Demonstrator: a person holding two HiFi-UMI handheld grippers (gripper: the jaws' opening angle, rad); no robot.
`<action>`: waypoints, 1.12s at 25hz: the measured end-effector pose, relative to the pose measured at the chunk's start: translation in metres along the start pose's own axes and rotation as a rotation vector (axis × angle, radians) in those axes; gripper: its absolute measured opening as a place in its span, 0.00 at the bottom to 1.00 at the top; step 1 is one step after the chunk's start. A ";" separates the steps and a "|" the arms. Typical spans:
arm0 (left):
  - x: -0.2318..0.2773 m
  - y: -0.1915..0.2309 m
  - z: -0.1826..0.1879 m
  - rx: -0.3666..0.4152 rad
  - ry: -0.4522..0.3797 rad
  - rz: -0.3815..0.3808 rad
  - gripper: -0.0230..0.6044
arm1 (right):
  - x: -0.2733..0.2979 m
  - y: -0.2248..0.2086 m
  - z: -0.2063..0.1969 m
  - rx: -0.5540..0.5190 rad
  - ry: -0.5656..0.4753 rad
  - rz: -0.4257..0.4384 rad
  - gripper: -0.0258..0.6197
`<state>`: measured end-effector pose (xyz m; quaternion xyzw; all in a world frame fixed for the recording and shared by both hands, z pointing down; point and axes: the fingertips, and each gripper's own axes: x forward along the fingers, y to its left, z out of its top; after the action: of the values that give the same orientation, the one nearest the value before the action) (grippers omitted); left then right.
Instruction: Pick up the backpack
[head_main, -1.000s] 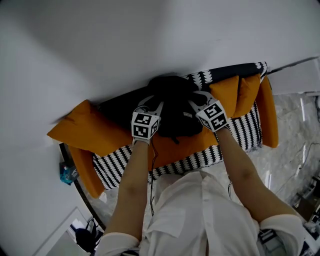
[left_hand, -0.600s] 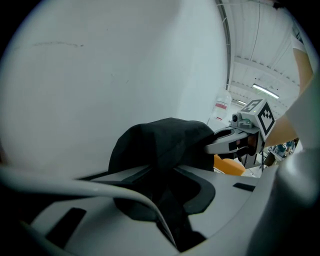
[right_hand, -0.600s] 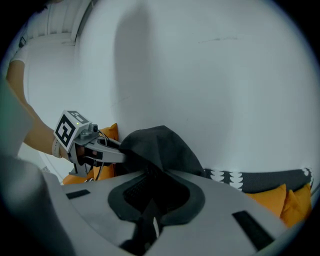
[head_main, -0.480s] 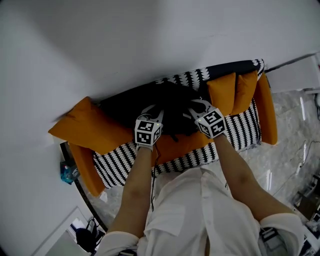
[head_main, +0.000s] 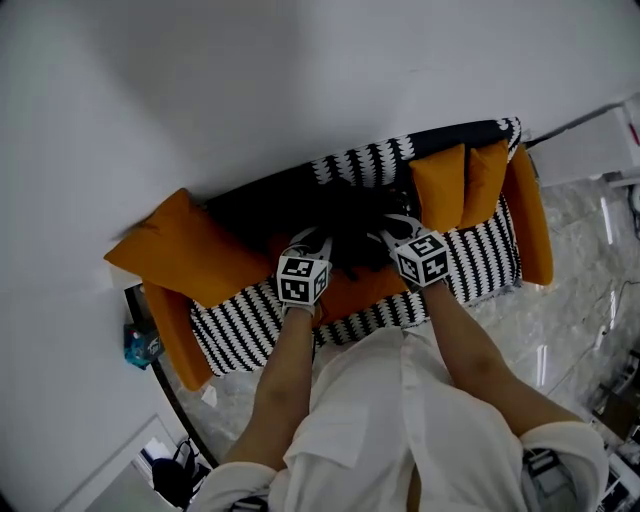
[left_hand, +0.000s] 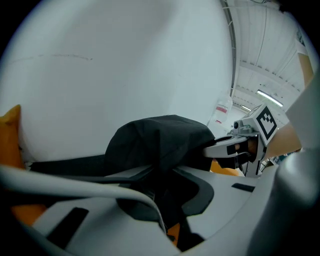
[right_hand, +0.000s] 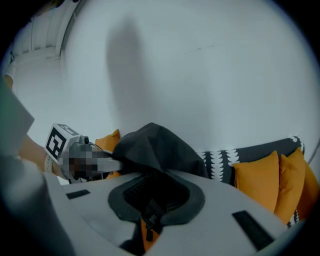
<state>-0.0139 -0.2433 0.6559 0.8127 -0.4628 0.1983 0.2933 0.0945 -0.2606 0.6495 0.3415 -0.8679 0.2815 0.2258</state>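
A black backpack (head_main: 352, 222) lies on the seat of a sofa (head_main: 485, 262) with orange cushions and a black-and-white pattern. My left gripper (head_main: 318, 243) grips the bag's left side; its jaws are closing, with black fabric (left_hand: 160, 140) pinched between them. My right gripper (head_main: 393, 230) grips the right side, shut on a fold of the backpack (right_hand: 155, 147) with a strap buckle in the gap. Each gripper view shows the other gripper at the bag's far side: the right gripper (left_hand: 250, 135) and the left gripper (right_hand: 75, 155).
A white wall rises right behind the sofa. A big orange cushion (head_main: 185, 250) lies at the left, two more orange cushions (head_main: 462, 185) at the right. A dark round table edge with a blue object (head_main: 135, 345) is at the lower left. Marble floor (head_main: 580, 300) lies to the right.
Both grippers have drawn back from the sofa's backrest toward its front edge, with the backpack coming along. Their jaws have narrowed onto the fabric.
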 end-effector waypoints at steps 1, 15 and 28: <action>-0.003 -0.002 0.000 -0.013 -0.007 0.004 0.13 | -0.003 0.002 0.000 0.005 -0.004 -0.001 0.10; -0.050 -0.031 0.037 -0.051 -0.129 0.002 0.12 | -0.046 0.028 0.028 -0.016 -0.065 0.000 0.09; -0.112 -0.057 0.116 -0.013 -0.352 -0.003 0.11 | -0.095 0.058 0.112 -0.101 -0.256 0.048 0.09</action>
<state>-0.0140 -0.2263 0.4862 0.8336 -0.5071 0.0495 0.2133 0.0937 -0.2528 0.4916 0.3419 -0.9105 0.1970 0.1232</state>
